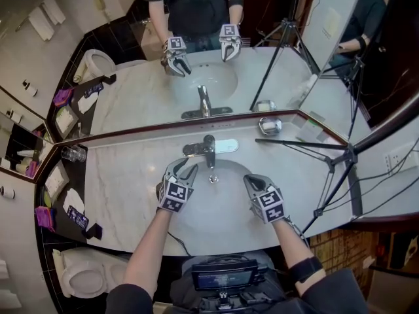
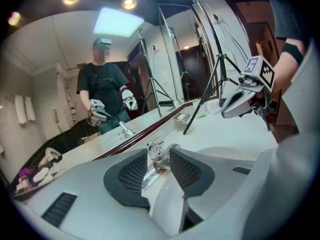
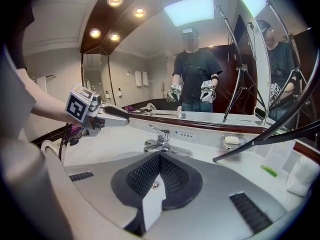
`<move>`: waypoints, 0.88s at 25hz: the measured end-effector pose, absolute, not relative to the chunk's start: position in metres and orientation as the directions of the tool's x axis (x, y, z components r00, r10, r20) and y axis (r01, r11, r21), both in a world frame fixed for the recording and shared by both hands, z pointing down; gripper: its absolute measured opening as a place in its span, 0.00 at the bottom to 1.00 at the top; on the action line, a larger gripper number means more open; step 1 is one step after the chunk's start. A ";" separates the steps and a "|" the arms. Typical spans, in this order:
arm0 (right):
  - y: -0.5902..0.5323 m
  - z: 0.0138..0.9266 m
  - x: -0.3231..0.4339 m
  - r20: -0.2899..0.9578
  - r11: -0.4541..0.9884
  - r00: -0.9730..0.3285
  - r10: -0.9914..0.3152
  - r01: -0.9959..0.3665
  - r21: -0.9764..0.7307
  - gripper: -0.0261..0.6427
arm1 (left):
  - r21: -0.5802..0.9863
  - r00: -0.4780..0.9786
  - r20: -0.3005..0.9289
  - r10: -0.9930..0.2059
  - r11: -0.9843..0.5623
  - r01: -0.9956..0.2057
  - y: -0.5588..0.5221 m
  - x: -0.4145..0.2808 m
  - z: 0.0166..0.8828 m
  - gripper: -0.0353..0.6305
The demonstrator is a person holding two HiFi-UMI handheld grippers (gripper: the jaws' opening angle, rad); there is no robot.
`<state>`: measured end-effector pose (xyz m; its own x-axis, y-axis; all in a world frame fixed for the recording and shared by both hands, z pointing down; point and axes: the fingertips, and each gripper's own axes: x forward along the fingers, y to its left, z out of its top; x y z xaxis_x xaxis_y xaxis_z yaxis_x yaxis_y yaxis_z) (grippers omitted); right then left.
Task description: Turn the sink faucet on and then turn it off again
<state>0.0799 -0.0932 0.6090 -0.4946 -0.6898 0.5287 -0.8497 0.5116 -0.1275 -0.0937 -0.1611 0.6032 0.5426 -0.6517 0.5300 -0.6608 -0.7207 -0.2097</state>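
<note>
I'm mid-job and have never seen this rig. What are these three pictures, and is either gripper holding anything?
There is no robot here: a person holds a two-jaw gripper in each hand. The head view comes from a camera on the person's head and looks down at a counter with a sink, a faucet and a mirror behind it. The other two views come from cameras riding on the grippers, each looking along its own jaws.

The left gripper is open and aimed at the faucet, which shows in the gap between its pads but is not gripped. The right gripper is shut and empty, at the sink's right edge.

Also on the counter are a soap dish and a tripod.
</note>
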 end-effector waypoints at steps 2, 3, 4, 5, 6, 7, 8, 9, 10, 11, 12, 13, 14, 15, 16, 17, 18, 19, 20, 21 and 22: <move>-0.092 0.611 0.082 0.532 0.507 -0.491 -0.689 -0.852 -0.130 0.07 | -0.242 0.547 0.552 -0.630 -0.748 -0.618 -0.171 -0.084 0.613 0.28; -0.092 0.612 0.083 0.534 0.505 -0.490 -0.689 -0.853 -0.132 0.07 | -0.266 0.544 0.564 -0.621 -0.760 -0.593 -0.176 -0.079 0.617 0.31; -0.091 0.613 0.085 0.534 0.502 -0.489 -0.689 -0.854 -0.133 0.07 | -0.298 0.538 0.576 -0.615 -0.771 -0.562 -0.181 -0.075 0.621 0.33; -0.091 0.614 0.086 0.535 0.500 -0.487 -0.690 -0.856 -0.134 0.07 | -0.339 0.530 0.589 -0.610 -0.782 -0.524 -0.186 -0.070 0.626 0.36; -0.091 0.615 0.088 0.536 0.497 -0.484 -0.691 -0.857 -0.134 0.07 | -0.382 0.520 0.601 -0.606 -0.790 -0.479 -0.190 -0.066 0.630 0.36; -0.090 0.617 0.090 0.538 0.494 -0.481 -0.692 -0.859 -0.133 0.07 | -0.421 0.510 0.613 -0.603 -0.796 -0.435 -0.194 -0.062 0.634 0.36; -0.089 0.618 0.092 0.539 0.490 -0.478 -0.694 -0.862 -0.133 0.07 | -0.454 0.500 0.622 -0.602 -0.798 -0.396 -0.198 -0.057 0.639 0.36; -0.088 0.619 0.094 0.540 0.487 -0.475 -0.694 -0.863 -0.134 0.07 | -0.481 0.490 0.630 -0.603 -0.798 -0.364 -0.202 -0.054 0.642 0.36; -0.087 0.620 0.096 0.541 0.483 -0.473 -0.695 -0.865 -0.135 0.07 | -0.502 0.479 0.635 -0.606 -0.795 -0.339 -0.206 -0.051 0.646 0.36; -0.086 0.621 0.098 0.542 0.480 -0.471 -0.696 -0.867 -0.136 0.07 | -0.519 0.469 0.640 -0.609 -0.793 -0.320 -0.209 -0.049 0.650 0.36; -0.085 0.621 0.100 0.544 0.476 -0.468 -0.697 -0.869 -0.136 0.07 | -0.532 0.461 0.643 -0.612 -0.790 -0.306 -0.212 -0.047 0.653 0.36; -0.085 0.621 0.102 0.546 0.472 -0.464 -0.698 -0.871 -0.138 0.07 | -0.541 0.454 0.645 -0.614 -0.787 -0.295 -0.215 -0.045 0.655 0.36; -0.084 0.621 0.105 0.548 0.467 -0.460 -0.699 -0.874 -0.138 0.07 | -0.547 0.449 0.649 -0.615 -0.787 -0.287 -0.218 -0.044 0.658 0.36; -0.083 0.622 0.108 0.549 0.461 -0.455 -0.701 -0.877 -0.139 0.07 | -0.550 0.445 0.652 -0.613 -0.787 -0.279 -0.219 -0.043 0.660 0.36; -0.081 0.625 0.111 0.551 0.456 -0.450 -0.702 -0.879 -0.138 0.07 | -0.552 0.443 0.657 -0.610 -0.789 -0.269 -0.221 -0.041 0.662 0.36; -0.080 0.627 0.114 0.553 0.451 -0.445 -0.704 -0.882 -0.137 0.07 | -0.553 0.441 0.661 -0.607 -0.791 -0.260 -0.222 -0.039 0.665 0.36; -0.079 0.629 0.118 0.555 0.446 -0.441 -0.705 -0.885 -0.137 0.07 | -0.554 0.440 0.665 -0.603 -0.794 -0.251 -0.222 -0.038 0.667 0.36; -0.077 0.630 0.119 0.557 0.442 -0.439 -0.705 -0.886 -0.138 0.07 | -0.554 0.440 0.668 -0.600 -0.796 -0.245 -0.223 -0.036 0.670 0.36; -0.076 0.630 0.121 0.559 0.438 -0.437 -0.705 -0.888 -0.141 0.07 | -0.553 0.440 0.671 -0.597 -0.798 -0.239 -0.223 -0.035 0.672 0.36; -0.075 0.630 0.122 0.560 0.435 -0.435 -0.705 -0.889 -0.143 0.07 | -0.552 0.440 0.675 -0.593 -0.801 -0.232 -0.223 -0.033 0.674 0.35; -0.074 0.630 0.123 0.561 0.432 -0.433 -0.705 -0.890 -0.144 0.07 | -0.552 0.440 0.678 -0.588 -0.803 -0.223 -0.223 -0.031 0.676 0.34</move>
<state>0.1227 -0.0740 0.6302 -0.4326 -0.7055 0.5614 -0.8905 0.4318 -0.1437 -0.0309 -0.2225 0.6758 0.4402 -0.5884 0.6783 -0.2226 -0.8033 -0.5524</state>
